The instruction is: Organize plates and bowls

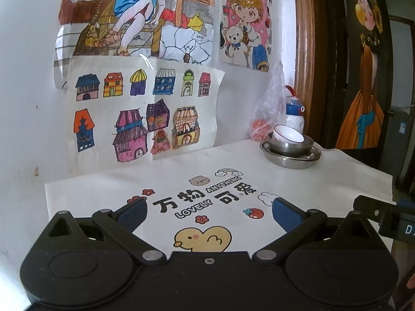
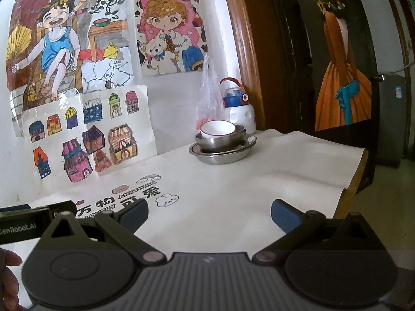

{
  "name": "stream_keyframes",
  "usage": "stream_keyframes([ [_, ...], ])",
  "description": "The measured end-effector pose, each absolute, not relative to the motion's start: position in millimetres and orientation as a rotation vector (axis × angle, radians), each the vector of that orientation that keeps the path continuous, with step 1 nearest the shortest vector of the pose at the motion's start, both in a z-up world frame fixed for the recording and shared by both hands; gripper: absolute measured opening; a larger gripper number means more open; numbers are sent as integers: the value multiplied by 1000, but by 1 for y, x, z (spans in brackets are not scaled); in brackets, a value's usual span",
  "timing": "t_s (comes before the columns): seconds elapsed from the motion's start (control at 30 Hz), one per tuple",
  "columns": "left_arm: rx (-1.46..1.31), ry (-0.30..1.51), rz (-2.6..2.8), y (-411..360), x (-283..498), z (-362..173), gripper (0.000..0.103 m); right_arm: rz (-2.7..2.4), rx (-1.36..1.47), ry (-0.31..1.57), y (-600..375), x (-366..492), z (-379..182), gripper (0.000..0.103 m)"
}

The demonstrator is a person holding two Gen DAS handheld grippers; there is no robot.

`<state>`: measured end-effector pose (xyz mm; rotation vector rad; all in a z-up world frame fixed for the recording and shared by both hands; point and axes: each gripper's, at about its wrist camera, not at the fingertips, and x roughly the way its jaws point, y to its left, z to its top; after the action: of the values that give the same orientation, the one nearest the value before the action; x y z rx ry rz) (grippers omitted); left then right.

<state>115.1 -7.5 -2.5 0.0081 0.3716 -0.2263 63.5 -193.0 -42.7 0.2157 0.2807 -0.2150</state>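
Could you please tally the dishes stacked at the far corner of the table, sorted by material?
White ceramic bowl: 1, on top of the stack.
Metal bowl: 1, holding the white one.
Metal plates: at least 1, the bottom plate; a second rim seems to show above it, making 2.
Total: 4, if that rim is a separate plate.

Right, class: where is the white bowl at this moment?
In both wrist views the white bowl sits far right on the table, nested in a steel bowl on a steel plate, before the water bottle.
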Motion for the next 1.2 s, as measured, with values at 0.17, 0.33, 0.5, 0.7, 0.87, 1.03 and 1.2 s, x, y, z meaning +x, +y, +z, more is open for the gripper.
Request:
stream_keyframes([
  [0.17,4,396,-225,-7,115,-6,102,-221,205,284,-190,64,-44,103],
  [0.33,4,410,-224,-7,115,-9,102,-227,215,288,-192,65,-46,103],
  [0.5,4,419,-226,-7,115,-12,102,-227,218,295,-194,67,-48,103],
  [0.7,5,425,-225,-8,115,-13,102,-227,220,302,-194,67,-49,103],
  [0.87,5,424,-226,-8,116,-13,102,-228,221,308,-193,68,-50,103],
  [1.03,3,430,-220,-7,116,-15,102,-229,226,313,-193,69,-52,103],
  [1.2,1,434,-215,-7,116,-16,102,-231,225,316,-192,69,-52,103],
])
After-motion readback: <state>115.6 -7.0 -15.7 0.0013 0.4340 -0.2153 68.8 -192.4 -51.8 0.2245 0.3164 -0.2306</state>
